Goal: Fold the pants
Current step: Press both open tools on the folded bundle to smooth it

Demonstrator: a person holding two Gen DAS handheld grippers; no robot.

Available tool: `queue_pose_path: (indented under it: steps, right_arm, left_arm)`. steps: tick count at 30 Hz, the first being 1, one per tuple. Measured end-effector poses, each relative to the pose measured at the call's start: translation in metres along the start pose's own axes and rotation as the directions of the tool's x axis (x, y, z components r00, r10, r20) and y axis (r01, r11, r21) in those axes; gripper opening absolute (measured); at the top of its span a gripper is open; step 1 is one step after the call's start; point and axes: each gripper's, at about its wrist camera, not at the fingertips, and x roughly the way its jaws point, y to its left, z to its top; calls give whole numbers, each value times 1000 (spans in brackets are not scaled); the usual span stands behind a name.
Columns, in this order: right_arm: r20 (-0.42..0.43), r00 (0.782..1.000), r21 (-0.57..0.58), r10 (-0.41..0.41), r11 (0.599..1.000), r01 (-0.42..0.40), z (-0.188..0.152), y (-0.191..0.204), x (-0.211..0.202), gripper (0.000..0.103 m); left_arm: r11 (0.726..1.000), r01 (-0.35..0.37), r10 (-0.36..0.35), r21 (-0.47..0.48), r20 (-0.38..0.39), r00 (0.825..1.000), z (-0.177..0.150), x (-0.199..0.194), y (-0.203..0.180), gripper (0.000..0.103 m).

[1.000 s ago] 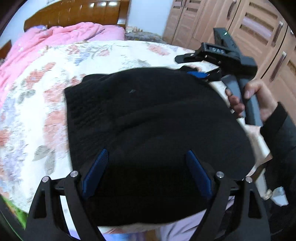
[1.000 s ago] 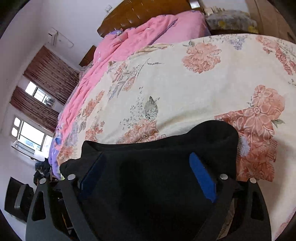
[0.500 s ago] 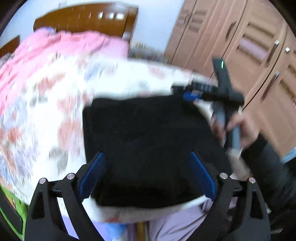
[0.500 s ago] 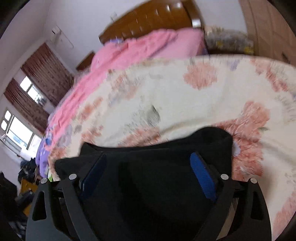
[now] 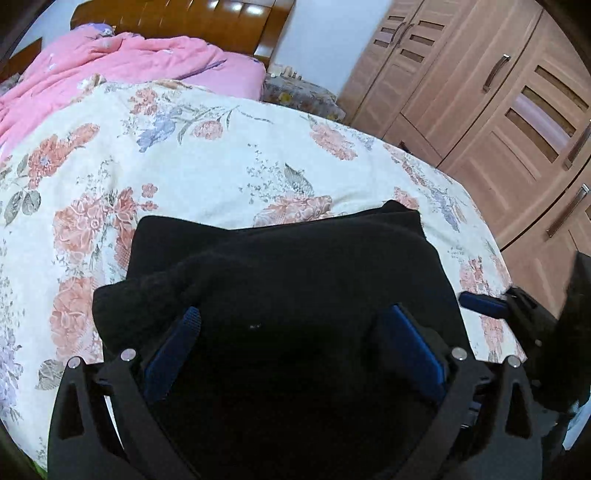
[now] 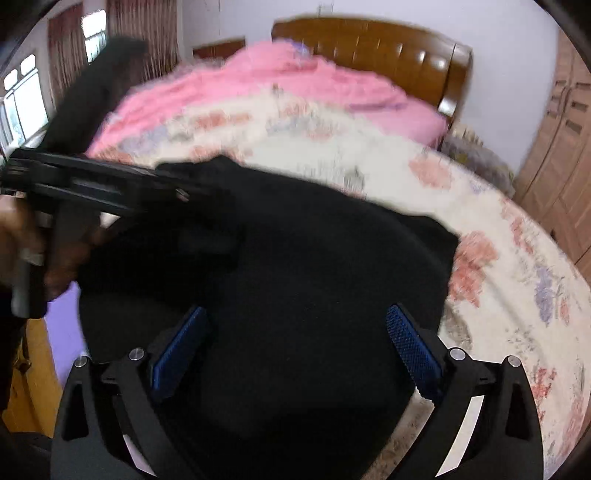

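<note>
The black pants (image 5: 288, 280) lie folded in a thick bundle on the floral bedspread (image 5: 207, 162) near the bed's front edge. My left gripper (image 5: 295, 325) is open, its blue pads wide apart over the near part of the pants. My right gripper (image 6: 299, 325) is open too, over the same black pants (image 6: 314, 266). The right gripper shows at the right edge of the left wrist view (image 5: 517, 314). The left gripper and its hand show at the left of the right wrist view (image 6: 96, 188), above the pants' left side.
A pink quilt (image 5: 110, 62) lies at the head of the bed by the wooden headboard (image 5: 184, 18). Wooden wardrobes (image 5: 498, 103) stand to the right of the bed. A window with curtains (image 6: 55, 55) is on the left in the right wrist view.
Both grippers have swung round. The left one now looks along the bed with the pants bunched closer under it. The right one has turned left, so the left gripper is now in its view.
</note>
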Motion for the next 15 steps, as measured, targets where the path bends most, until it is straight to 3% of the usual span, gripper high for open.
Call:
queue_pose_path:
  steps: [3,6,9,12,15]
  right_arm:
    - [-50,999,-18,11,1000,-12,-16,8,12,96]
    - [3,999,60,43,997,-43,-28,2,12,97]
    - [18,1000,42,19,999,-20,-25,3,4,96]
    - [24,999,41,46,998,-47,-29,2,-3,96]
    - [36,993,87,112,990,-115,-40,-9,5,98]
  left_arm:
    - [1000,-12,12,20,-1,1000,-3,7,-3,101]
    - [998,-32,32,52,2,999,-6,9,-6,101]
    - [999,-20,19,40,17,1000,-5,7,-4,101]
    - [998,-34,33,46,38,999,-10,-6,-10,101]
    - [985,-139,135,98,50,990,-23,-11,-18,101]
